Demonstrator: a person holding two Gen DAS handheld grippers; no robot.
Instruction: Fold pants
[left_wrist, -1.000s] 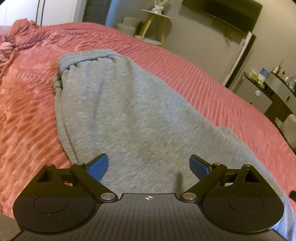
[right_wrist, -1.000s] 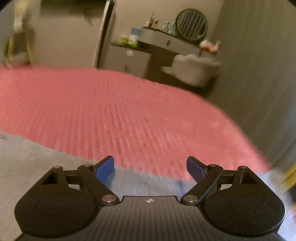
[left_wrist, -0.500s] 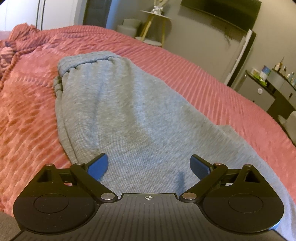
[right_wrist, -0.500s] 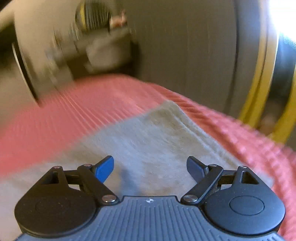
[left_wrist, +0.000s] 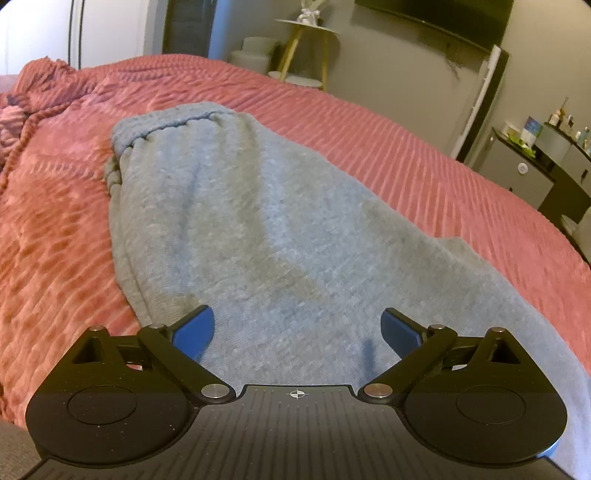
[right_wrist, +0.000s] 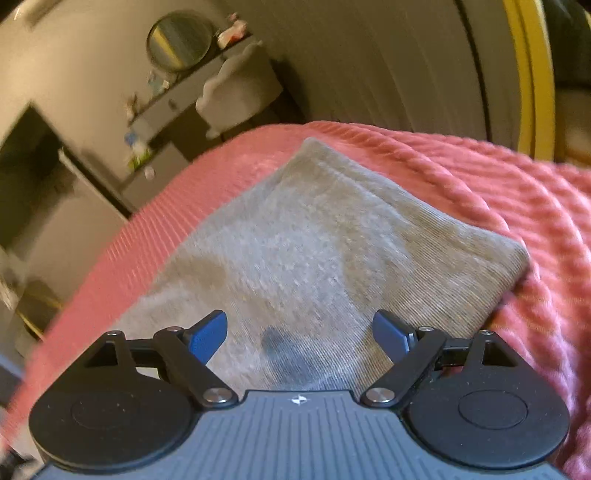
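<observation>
Grey sweatpants (left_wrist: 258, 229) lie lengthwise on a pink ribbed bedspread (left_wrist: 406, 155), folded leg on leg, with the gathered waistband (left_wrist: 166, 122) at the far end. My left gripper (left_wrist: 297, 328) is open and empty, hovering low over the pants' middle. In the right wrist view the leg-cuff end of the pants (right_wrist: 332, 229) lies flat, its corner (right_wrist: 517, 258) near the bed's right side. My right gripper (right_wrist: 299, 332) is open and empty, just above the fabric near the cuff end.
The bedspread (right_wrist: 517, 192) bunches into folds at the far left (left_wrist: 22, 110). Beyond the bed stand a round side table (left_wrist: 306, 40), a wall TV (left_wrist: 443, 14), a dresser with bottles (left_wrist: 546, 147) and a mirror (right_wrist: 181, 40).
My right gripper has swung round from looking across the bare bedspread to over the cuff end of the pants. My left gripper has barely moved. Both stay open.
</observation>
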